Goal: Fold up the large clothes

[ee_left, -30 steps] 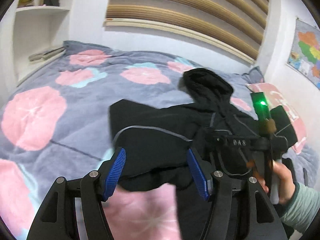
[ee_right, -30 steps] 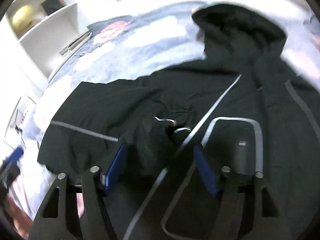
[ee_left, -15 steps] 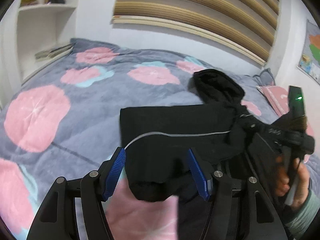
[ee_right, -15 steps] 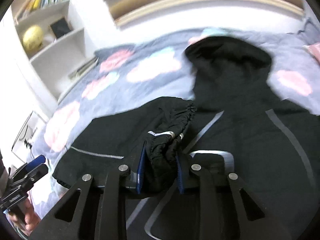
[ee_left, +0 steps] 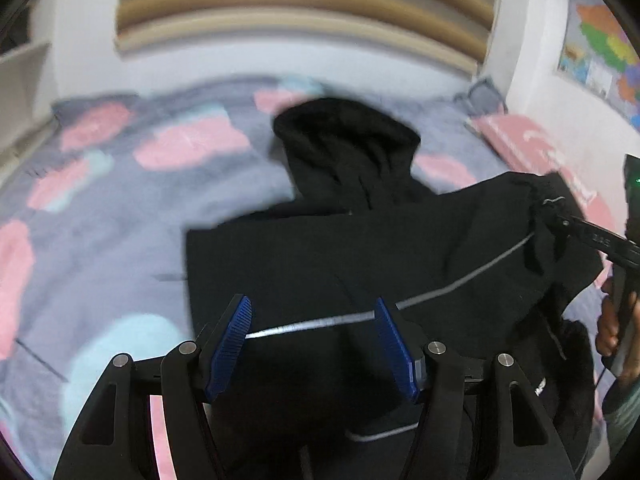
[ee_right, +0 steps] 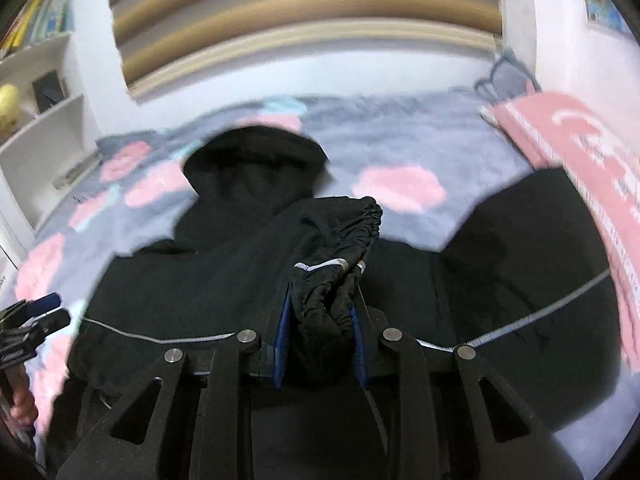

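Note:
A black hooded jacket [ee_left: 340, 248] with thin grey stripes lies spread on the bed, hood [ee_left: 344, 136] toward the headboard. My left gripper [ee_left: 316, 344] is open and empty, its blue pads over the jacket's lower part. My right gripper [ee_right: 320, 328] is shut on the jacket's elastic sleeve cuff [ee_right: 344, 256] and holds the sleeve lifted above the jacket body [ee_right: 192, 280]. The right gripper also shows at the right edge of the left wrist view [ee_left: 560, 220], with the cuff in it. The left gripper shows at the left edge of the right wrist view [ee_right: 36, 316].
The bed has a grey cover with pink and pale blue blotches [ee_left: 100, 208]. A pink pillow [ee_right: 580, 152] lies at the right. White shelves [ee_right: 44, 128] stand to the left, a striped wooden headboard [ee_right: 304, 20] behind, a map [ee_left: 600, 40] on the right wall.
My right gripper closed on the sleeve cuff and carried it up and across to the right. The left gripper stayed open and shifted over the jacket.

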A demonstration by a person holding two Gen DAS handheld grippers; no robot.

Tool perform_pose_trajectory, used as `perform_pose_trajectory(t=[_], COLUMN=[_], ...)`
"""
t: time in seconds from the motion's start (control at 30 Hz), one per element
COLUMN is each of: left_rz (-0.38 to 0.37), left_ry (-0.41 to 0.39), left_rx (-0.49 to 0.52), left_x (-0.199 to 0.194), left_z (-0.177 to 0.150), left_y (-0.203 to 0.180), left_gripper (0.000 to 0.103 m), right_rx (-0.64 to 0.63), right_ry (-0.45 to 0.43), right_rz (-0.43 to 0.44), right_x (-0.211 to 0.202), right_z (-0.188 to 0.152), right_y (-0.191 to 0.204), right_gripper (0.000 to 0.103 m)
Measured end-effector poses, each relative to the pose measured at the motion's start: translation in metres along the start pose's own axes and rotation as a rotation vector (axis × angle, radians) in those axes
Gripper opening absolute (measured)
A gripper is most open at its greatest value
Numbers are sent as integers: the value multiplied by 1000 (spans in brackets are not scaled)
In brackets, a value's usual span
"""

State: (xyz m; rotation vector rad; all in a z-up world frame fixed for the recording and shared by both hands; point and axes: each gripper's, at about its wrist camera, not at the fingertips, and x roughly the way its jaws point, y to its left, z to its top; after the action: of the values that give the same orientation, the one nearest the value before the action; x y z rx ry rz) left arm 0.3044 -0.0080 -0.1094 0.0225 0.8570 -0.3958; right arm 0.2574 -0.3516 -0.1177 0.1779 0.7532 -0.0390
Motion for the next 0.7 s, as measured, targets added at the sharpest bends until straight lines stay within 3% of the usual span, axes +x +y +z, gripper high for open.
perform_pose_trajectory(t=[0.07, 0.17, 0.23, 0.33, 0.43, 0.53, 0.63, 0.7], left_rz=[-5, 44, 67, 69, -1, -62, -71, -88], left_ry=[87, 179, 173, 188, 148, 87, 69, 120], left_rx=[-15, 0, 33, 34, -28, -58, -85, -134], left_x=[36, 78, 83, 77, 56, 33, 33, 58], left_z=[-8, -25, -29, -24, -15, -4, -2, -11], left_y=[-4, -8, -14, -14, -12, -17, -29, -31], left_gripper=[66, 66, 66, 66, 66, 66, 67, 67], right_rx=[15, 47, 66, 103, 82, -20, -80, -82], right_ry=[57, 153, 191, 175, 75, 4, 63, 150], right_rz=[-8, -19, -21, -18, -1, -3, -8, -58], right_x=[21, 52, 60, 44, 11, -6, 19, 50], right_z=[-14, -38, -48, -42, -28, -18, -26, -42], right_y=[-13, -27, -35, -39, -24, 6, 25, 26], right_gripper=[30, 34, 38, 45, 57, 58, 58, 57])
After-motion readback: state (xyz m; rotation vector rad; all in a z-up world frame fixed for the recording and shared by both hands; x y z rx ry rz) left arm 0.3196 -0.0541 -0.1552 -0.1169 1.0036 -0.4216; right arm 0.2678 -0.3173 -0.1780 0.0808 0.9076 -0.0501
